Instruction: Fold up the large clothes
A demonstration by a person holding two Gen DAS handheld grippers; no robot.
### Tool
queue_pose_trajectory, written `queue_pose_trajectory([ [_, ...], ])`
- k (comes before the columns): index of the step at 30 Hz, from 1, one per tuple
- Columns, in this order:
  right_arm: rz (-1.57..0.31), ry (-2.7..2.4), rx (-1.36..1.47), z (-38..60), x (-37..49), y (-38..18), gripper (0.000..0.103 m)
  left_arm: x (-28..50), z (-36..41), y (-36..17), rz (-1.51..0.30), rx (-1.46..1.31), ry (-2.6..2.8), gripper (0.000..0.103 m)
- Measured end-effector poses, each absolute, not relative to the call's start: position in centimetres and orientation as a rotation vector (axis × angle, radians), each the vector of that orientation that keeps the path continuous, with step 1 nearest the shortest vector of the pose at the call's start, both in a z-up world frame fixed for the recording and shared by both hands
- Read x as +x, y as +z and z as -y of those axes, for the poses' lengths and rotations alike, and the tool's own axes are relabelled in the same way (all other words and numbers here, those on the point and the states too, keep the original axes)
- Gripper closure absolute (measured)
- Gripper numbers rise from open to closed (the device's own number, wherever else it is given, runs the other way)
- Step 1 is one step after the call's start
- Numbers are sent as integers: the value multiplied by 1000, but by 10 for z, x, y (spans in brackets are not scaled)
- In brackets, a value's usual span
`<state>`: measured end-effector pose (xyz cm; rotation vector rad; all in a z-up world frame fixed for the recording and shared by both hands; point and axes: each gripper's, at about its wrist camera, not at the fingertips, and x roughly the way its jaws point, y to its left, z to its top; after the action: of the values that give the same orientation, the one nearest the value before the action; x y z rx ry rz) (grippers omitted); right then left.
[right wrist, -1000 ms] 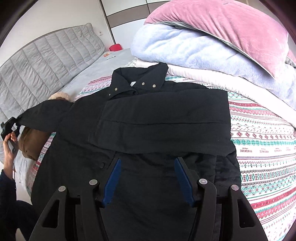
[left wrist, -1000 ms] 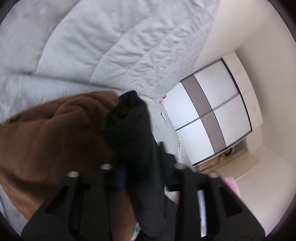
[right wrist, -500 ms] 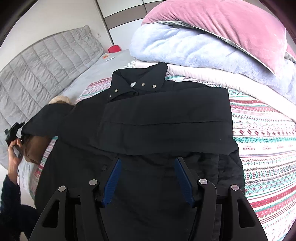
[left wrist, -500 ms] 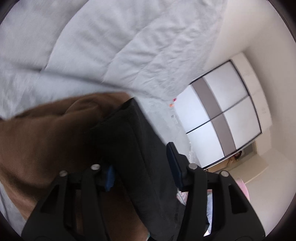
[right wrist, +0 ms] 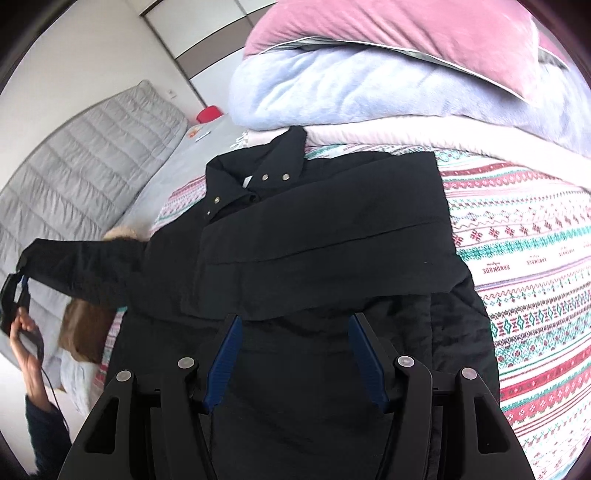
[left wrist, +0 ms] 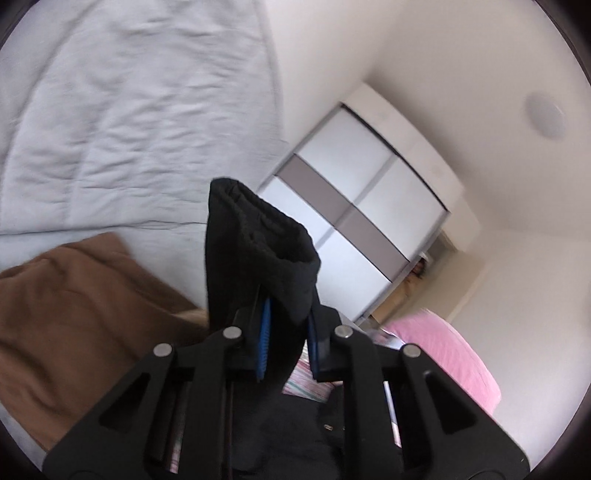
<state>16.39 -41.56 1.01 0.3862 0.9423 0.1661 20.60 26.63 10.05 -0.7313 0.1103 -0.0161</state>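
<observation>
Bedroom, plain off-white walls (left wrist: pixel 424 55), even soft light. Wardrobe (left wrist: pixel 362 206) w/ white panel doors + grey band, against far wall. Round white fixture (left wrist: pixel 546 115) on ceiling. Grey quilted headboard (right wrist: pixel 77 162) at bed's far side. Bed cover (right wrist: pixel 524 251) patterned, red/green on white. Bedding pile: pink pillow (right wrist: pixel 388 26) atop pale-blue blanket (right wrist: pixel 351 92). Brown cushion (left wrist: pixel 70 310) near bed edge.

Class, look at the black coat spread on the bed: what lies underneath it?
Under the black coat lies a patterned blanket, showing at its right side and by the collar. A brown garment peeks out beneath the lifted sleeve. Anything beneath its middle is covered.
</observation>
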Motion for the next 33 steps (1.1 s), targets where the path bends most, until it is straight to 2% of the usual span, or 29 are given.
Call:
queue_pose_trajectory([
  [7,-936,124,501,446,164,9,42,235,-169,134,-161,-671,-239,85],
  [12,-928,111,556,465,159,9,42,264,-87,132,-241,-590,-346,85],
  [17,-917,94,611,481,158,9,42,286,7,96,-361,-519,-495,85],
  [24,-939,86,637,489,159,4,42,297,115,3,-614,-369,-579,85],
  [28,-922,90,643,491,159,8,42,294,139,-30,-694,-324,-572,85],
  [33,-928,93,636,488,163,7,42,297,147,-46,-771,-292,-561,85],
])
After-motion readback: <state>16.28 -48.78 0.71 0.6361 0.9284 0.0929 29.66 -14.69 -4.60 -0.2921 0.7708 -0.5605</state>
